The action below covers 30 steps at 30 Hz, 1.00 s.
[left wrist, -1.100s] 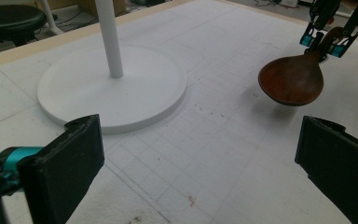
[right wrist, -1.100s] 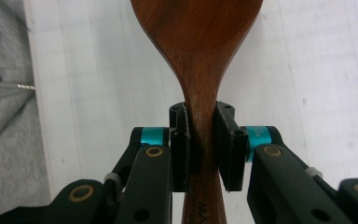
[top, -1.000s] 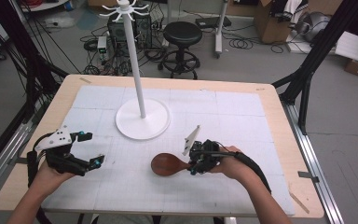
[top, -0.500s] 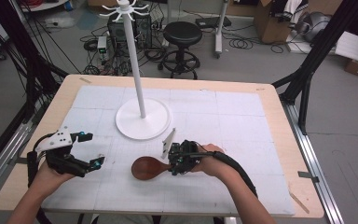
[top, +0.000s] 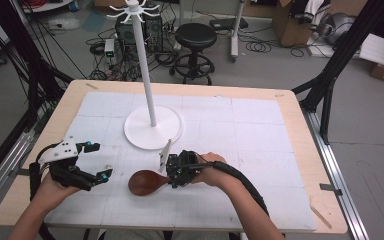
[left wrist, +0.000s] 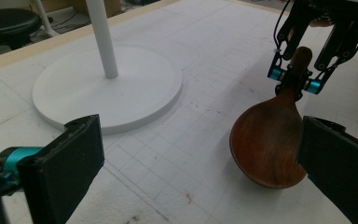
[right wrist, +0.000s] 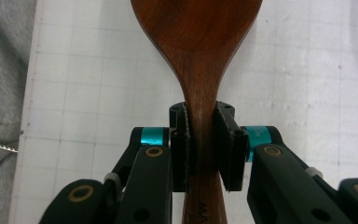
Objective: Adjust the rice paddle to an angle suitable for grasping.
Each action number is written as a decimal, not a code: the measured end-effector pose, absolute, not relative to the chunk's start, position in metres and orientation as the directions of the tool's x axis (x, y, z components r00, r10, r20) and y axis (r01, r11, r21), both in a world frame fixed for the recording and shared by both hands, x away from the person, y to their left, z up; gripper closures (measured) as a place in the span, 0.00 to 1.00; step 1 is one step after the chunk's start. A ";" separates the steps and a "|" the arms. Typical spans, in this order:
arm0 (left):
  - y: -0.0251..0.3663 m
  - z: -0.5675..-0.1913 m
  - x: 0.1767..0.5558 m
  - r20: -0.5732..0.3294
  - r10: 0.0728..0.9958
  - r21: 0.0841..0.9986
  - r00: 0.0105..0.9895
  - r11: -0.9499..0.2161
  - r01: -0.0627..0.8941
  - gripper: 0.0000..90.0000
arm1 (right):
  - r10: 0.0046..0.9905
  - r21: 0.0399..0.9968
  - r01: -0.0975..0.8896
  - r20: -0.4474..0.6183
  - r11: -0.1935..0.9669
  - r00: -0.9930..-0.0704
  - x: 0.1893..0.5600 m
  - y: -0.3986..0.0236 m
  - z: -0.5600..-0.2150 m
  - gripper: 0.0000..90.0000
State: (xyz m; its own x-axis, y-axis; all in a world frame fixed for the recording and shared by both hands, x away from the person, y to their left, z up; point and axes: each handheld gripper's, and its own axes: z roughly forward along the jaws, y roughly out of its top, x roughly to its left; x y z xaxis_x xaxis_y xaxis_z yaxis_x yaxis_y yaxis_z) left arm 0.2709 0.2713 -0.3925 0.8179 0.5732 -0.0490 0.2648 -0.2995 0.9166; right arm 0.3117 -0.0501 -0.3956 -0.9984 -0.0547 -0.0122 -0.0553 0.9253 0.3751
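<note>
Your left gripper (top: 87, 167) sits at the near left of the mat (top: 260, 125), its jaws spread wide with nothing between them. In the left gripper view those jaws frame the spoon (left wrist: 272, 140) from either side without touching it.

Next comes the spoon (top: 147, 182), lying low over the mat between your two hands, bowl toward the left gripper and handle toward the right. Whether the bowl rests on the mat or hangs just above it can't be told.

Your right gripper (top: 177, 172) has its jaws clamped on the handle just behind the bowl; the right gripper view shows both pads pressed flat against the wood (right wrist: 200, 135). Behind the grippers the white stand (top: 152, 122) rises from its round base, with hooks at the top.

This looks like the carry step, with the spoon being brought toward your left side, perhaps for a handover. If so, the next move calls for holding the right grip firm, lining the bowl or neck up between the open left jaws, and closing them before you let go. Mind the smooth, rounded bowl: it could slip under a shallow pinch.
</note>
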 end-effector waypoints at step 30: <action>0.271 -0.393 0.272 -0.049 0.570 0.915 0.821 -0.304 0.266 0.02 | -0.168 0.333 -0.166 -0.023 0.928 -0.986 0.322 -0.028 -0.419 0.86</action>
State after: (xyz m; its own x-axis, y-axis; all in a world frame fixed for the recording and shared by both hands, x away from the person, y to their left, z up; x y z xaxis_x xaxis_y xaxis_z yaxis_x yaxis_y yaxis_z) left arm 0.2716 0.2713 -0.3933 0.8205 0.5695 -0.0492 0.2660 -0.3043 0.9147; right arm 0.3219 -0.0281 -0.4186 -0.9856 -0.1676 -0.0234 -0.1657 0.9283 0.3329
